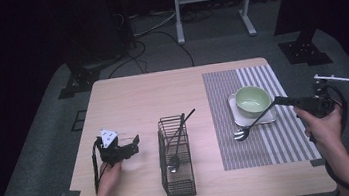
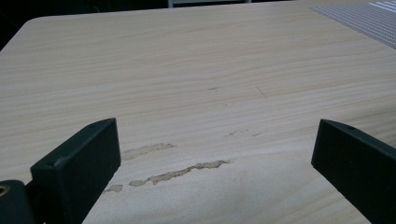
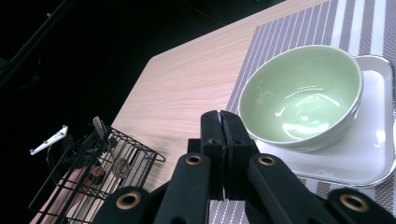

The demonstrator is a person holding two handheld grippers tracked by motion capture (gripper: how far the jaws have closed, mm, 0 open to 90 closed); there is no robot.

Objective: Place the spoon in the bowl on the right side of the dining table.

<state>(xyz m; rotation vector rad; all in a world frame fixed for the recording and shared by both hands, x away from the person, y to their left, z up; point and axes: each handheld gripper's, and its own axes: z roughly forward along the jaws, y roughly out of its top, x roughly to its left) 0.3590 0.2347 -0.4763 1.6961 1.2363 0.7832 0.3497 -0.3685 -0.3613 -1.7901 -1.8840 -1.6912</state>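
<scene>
My right gripper (image 1: 279, 100) is shut on the black handle of a fork (image 1: 247, 128), whose silver head hangs low over the striped placemat (image 1: 269, 147), just in front of a pale green bowl (image 1: 252, 99). The bowl stands empty on a white square plate (image 1: 271, 116). In the right gripper view the jaws (image 3: 222, 119) are pressed together before the bowl (image 3: 299, 98), hiding the fork. My left gripper (image 1: 135, 144) rests open on the bare wooden table (image 1: 132, 98) at the left; between its jaws (image 2: 215, 158) lies only wood.
A black wire basket (image 1: 178, 185) stands in the middle of the table, holding a spoon (image 1: 174, 164) and another black-handled utensil (image 1: 188, 116). The basket (image 3: 93, 172) also appears at lower left in the right gripper view. Frame legs and cables lie on the floor beyond.
</scene>
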